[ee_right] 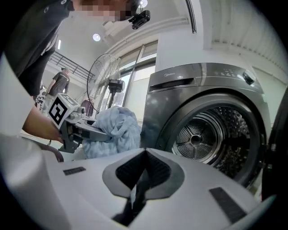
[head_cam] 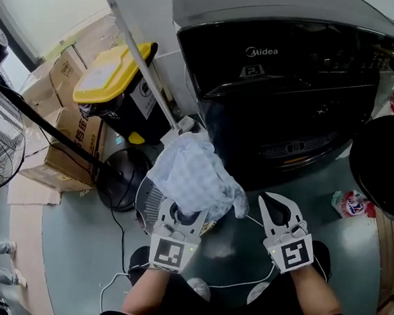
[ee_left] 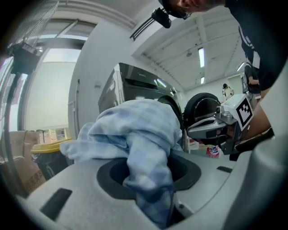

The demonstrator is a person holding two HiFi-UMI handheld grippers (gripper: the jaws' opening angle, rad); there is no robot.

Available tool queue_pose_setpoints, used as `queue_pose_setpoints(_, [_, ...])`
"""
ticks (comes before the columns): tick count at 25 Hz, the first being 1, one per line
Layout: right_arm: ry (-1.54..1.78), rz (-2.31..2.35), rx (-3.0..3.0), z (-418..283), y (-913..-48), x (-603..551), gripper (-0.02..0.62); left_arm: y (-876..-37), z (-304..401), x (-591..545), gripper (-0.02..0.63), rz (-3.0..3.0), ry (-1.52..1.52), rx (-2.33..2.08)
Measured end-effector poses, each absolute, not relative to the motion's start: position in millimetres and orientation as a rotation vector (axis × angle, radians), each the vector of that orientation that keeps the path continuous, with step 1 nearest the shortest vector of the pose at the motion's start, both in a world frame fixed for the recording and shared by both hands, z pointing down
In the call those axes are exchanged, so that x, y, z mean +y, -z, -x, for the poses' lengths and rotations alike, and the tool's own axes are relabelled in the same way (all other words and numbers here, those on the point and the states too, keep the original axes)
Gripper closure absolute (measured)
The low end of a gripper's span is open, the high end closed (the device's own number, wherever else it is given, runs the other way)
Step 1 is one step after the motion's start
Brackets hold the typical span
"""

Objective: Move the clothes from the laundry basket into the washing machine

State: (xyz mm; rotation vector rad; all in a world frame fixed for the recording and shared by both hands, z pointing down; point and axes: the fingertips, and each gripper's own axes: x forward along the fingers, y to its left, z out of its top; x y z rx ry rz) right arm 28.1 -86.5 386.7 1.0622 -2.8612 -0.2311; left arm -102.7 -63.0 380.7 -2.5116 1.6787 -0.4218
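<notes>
Looks like a makeshift laundry corner in a bare, storeroom-like hall: front-loading Midea washing machine (head_cam: 282,92) with drum open, stacked cardboard boxes (head_cam: 64,83) and yellow-lidded bin (head_cam: 115,70) alongside, detergent pouch (head_cam: 350,204) on the floor, pedestal fan (ee_right: 105,74), ceiling strip lights (ee_left: 201,57).

Soft blue cloth (head_cam: 194,175); washer (head_cam: 289,92) front glossy blk, drum (ee_right: 202,137) shiny perforated metal.

Reaching both bare forearms forward, side by side. Holding the left gripper (head_cam: 181,221) near level at the end of the left forearm (head_cam: 148,293), pinching a pale blue checked cloth (head_cam: 196,173) between partly parted jaws. Carrying the right gripper (head_cam: 278,216) level on the right forearm (head_cam: 312,293), just beside the left one, pressing its jaws fully together, marker cube facing up.
</notes>
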Motion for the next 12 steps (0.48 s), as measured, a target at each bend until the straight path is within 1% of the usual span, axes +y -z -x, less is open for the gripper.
queue_pose_setpoints(6, [0.135,-1.273,-2.751,-98,-392,-108,0.586,-392,26,-83,0.439,2.635,0.348,1.531])
queue_pose_setpoints(12, [0.147,-1.404,-2.677,-151,-394,-121,0.586,-404,-39,-99,0.439,2.717,0.3,1.39])
